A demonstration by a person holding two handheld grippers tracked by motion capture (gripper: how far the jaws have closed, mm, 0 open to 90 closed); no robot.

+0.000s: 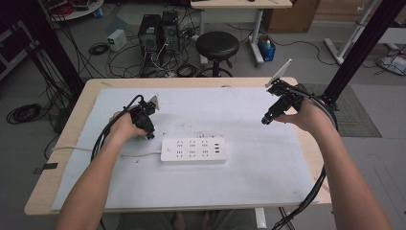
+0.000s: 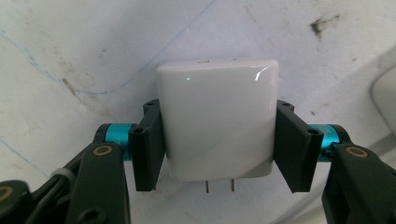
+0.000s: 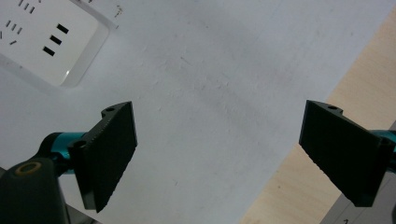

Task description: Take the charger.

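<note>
My left gripper (image 2: pixel 217 140) is shut on a white plug adapter (image 2: pixel 217 116), its black pads pressing the adapter's two sides. Two metal prongs (image 2: pixel 219 186) stick out of the adapter toward the camera. In the high view the left gripper (image 1: pixel 149 134) points down at the mat just left of a white power strip (image 1: pixel 193 150), and the adapter is hidden under it. My right gripper (image 3: pixel 219 140) stands open with nothing between its fingers, over bare mat. In the high view the right gripper (image 1: pixel 267 119) hovers to the upper right of the strip. A corner of the power strip (image 3: pixel 46 42) shows at the upper left.
A white mat (image 1: pixel 249 177) covers most of the wooden table (image 1: pixel 306 143). The strip's white cord (image 1: pixel 139 155) runs left off the table. Beyond the far edge stand a black stool (image 1: pixel 217 45) and computer towers (image 1: pixel 158 31) among cables on the floor.
</note>
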